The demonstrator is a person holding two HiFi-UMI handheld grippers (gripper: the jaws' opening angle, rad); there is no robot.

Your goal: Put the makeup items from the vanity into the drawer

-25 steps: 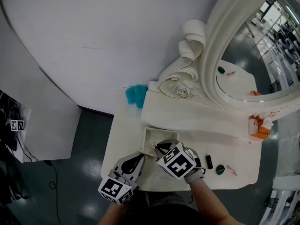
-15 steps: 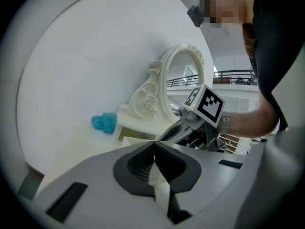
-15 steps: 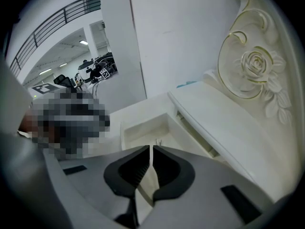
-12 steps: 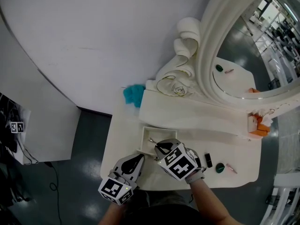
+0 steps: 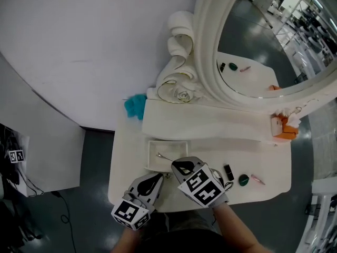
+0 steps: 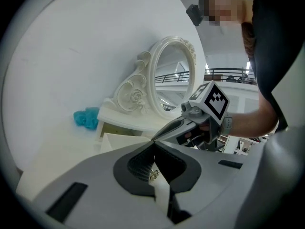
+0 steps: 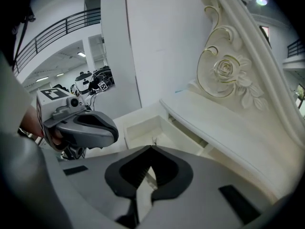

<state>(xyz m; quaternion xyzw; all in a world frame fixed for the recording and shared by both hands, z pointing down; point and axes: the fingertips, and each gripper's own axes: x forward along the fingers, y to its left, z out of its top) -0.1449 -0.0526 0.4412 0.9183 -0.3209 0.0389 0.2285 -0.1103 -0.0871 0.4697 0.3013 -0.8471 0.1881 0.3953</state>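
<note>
White drawer [image 5: 167, 142], seen from the head view, stands open with one thin metal tool [image 5: 165, 157] inside. The left gripper [image 5: 160, 176] is at its front and the right gripper [image 5: 175, 165] is over its near edge. Lipstick [image 5: 228, 172], green disc [image 5: 243, 180] and pink stick [image 5: 258, 179] lie right of that gripper.

Left gripper view: jaws pinched on a small metal knob [image 6: 153, 175].

Right gripper view: jaws just closed together, empty. The metal tool lies just past their tips.
</note>
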